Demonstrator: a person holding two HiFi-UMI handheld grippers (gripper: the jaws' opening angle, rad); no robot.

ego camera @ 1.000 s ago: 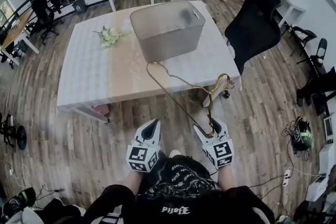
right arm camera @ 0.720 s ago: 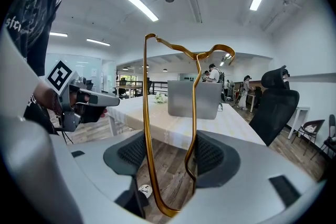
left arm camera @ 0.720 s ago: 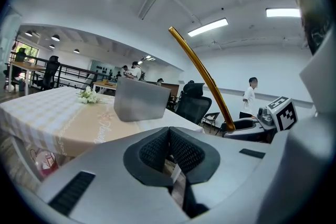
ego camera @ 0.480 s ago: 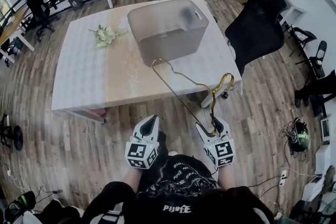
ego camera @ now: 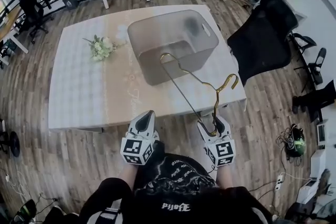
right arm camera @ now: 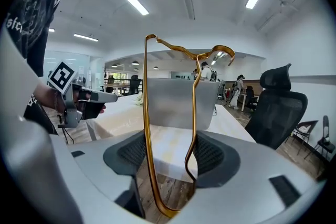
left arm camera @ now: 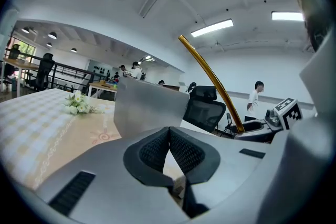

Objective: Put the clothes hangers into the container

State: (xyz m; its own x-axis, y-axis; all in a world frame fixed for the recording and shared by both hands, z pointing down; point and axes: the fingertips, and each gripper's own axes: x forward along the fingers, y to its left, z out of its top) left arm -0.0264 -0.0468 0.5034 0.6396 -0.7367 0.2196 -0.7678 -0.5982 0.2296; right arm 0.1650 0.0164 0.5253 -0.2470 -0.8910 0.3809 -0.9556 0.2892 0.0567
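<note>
Status: carry phase, nothing dropped in yet.

- Left gripper [ego camera: 148,114] at 7 o'clock in the head view. Its own view shows the jaws closed pad to pad with nothing between them [left arm camera: 169,131]. Idle, from the look of it.
- Flowers [ego camera: 100,47] at 10 o'clock on the table [ego camera: 84,97], well apart from everything else. Not part of the job.
- Container [ego camera: 149,60] at 12 o'clock, mid-table, upright, open side up. What I can see of the inside looks empty.
- Hanger [ego camera: 216,99], gold wire, off the table and in the air, running from the right gripper toward 11 o'clock. Its far corner sits over the container's near rim and the hook points to 2 o'clock. It isn't inside yet.
- Right gripper [ego camera: 212,122] at 5 o'clock. Jaws are part open and clamped across the hanger's near corner, one wire strand [right arm camera: 145,113] against each pad.
- Office chair [ego camera: 262,34] at 2 o'clock, just beside the table's right edge.

Done: hanger picked up and brought to the container. Left: move it over the opening, lower it, let go. My guess is that the wide frame will need tilting to clear the rim.

Counts: 1 hanger in sight, no others anywhere on the table; 1 container; 1 bunch of flowers; 2 grippers; 1 table.
</note>
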